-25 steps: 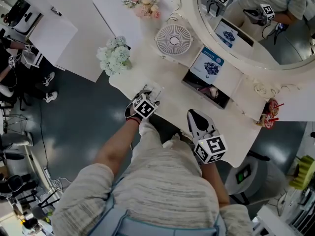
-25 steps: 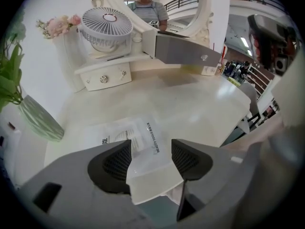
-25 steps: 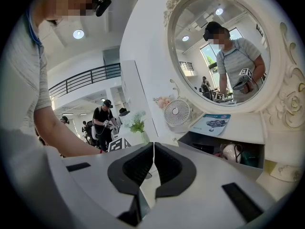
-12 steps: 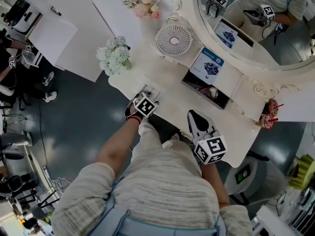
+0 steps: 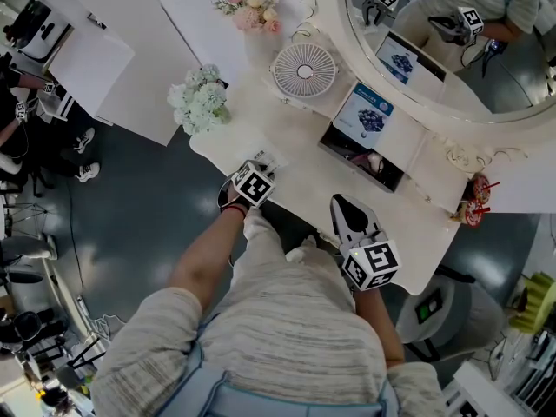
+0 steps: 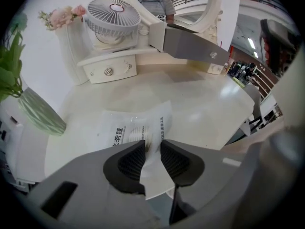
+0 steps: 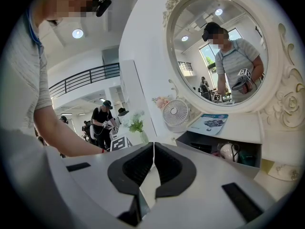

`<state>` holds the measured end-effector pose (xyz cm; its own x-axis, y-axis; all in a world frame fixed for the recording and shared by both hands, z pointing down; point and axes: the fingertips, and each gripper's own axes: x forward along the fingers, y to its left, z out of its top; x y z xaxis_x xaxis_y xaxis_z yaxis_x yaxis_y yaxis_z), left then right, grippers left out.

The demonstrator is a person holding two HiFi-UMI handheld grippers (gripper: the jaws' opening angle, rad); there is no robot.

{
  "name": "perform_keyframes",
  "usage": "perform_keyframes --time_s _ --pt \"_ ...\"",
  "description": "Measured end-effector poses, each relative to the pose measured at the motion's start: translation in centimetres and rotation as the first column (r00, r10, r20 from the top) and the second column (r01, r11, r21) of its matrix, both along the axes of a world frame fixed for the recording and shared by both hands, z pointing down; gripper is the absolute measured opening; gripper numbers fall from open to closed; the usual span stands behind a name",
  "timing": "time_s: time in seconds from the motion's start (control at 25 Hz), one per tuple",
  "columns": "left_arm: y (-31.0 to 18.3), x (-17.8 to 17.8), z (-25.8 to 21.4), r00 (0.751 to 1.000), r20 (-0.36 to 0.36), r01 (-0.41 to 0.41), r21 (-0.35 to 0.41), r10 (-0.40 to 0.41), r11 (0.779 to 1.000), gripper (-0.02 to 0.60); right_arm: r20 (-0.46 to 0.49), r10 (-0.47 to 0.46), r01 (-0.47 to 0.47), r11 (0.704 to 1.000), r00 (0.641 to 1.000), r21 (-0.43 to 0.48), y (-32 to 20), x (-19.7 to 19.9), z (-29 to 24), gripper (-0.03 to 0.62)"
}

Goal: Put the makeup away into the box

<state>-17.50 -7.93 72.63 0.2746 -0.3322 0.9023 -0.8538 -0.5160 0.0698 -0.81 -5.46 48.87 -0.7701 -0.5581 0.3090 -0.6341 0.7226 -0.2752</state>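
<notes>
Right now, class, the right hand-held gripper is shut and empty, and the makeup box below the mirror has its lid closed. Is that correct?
No: the lid of the box is raised, not closed. The head view shows the box open with makeup inside. The right hand-held gripper is shut and empty, as stated.

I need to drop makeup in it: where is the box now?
In the head view the box sits right of centre on the vanity top, below the round mirror and right of the white fan, lid propped open.
</notes>
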Motion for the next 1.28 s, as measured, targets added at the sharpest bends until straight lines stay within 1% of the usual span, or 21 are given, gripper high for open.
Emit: perform_keyframes --time_s 0.16,0.44,0.52,0.64,0.72,0.8,0.92,1.0,1.12,1.2,1.28 --pt "-0.4 -0.6 -0.6 0.999 0.035 -0.014 0.037 0.013 0.999 0.071 0.001 0.004 -0.004 1.000 1.000 0.000 -0.1 0.2 0.0 0.011" --pt "-1.1 -1.0 -2.3 0.992 0.112 -0.073 0.115 0.060 0.991 0.043 0.008 0.008 -0.008 1.000 1.000 0.009 -0.2 0.4 -0.3 0.010" --pt "-1.3 -1.0 -3.3 0.991 0.116 -0.076 0.141 0.060 0.987 0.038 0.011 0.009 -0.009 1.000 1.000 0.012 -0.3 0.4 -0.4 0.011" --pt "-1.7 -0.9 -5.1 0.994 0.096 -0.068 0.183 0.051 0.981 0.034 0.015 0.011 -0.012 1.000 1.000 0.016 -0.3 0.7 -0.6 0.011" --pt "-1.8 -0.6 -6.4 0.997 0.069 -0.057 0.207 0.044 0.977 0.031 0.018 0.013 -0.013 1.000 1.000 0.019 -0.4 0.8 -0.7 0.010" --pt "-2.0 -0.2 -7.7 0.999 0.027 -0.035 0.231 0.030 0.972 0.028 0.020 0.014 -0.014 1.000 1.000 0.022 -0.4 0.9 -0.8 0.011" --pt "-2.4 1.0 -10.0 0.997 -0.074 0.017 0.264 0.002 0.964 0.026 0.024 0.016 -0.017 1.000 1.000 0.027 -0.4 1.1 -0.9 0.011" --pt "-2.5 1.9 -11.8 0.988 -0.154 0.060 0.271 -0.018 0.961 0.025 0.027 0.019 -0.020 0.999 0.999 0.029 -0.4 1.3 -1.1 0.011" --pt "-2.6 3.2 -13.8 0.963 -0.265 0.115 0.269 -0.041 0.956 0.025 0.029 0.024 -0.025 0.999 0.999 0.033 -0.5 1.6 -1.2 0.011" --pt "-2.6 3.9 -14.8 0.952 -0.305 0.125 0.270 -0.038 0.955 0.025 0.030 0.026 -0.027 0.999 0.999 0.035 -0.6 1.7 -1.3 0.011" --pt "-2.5 4.7 -15.8 0.948 -0.317 0.114 0.280 -0.020 0.953 0.024 0.031 0.028 -0.029 0.999 0.999 0.038 -0.6 1.9 -1.4 0.011"
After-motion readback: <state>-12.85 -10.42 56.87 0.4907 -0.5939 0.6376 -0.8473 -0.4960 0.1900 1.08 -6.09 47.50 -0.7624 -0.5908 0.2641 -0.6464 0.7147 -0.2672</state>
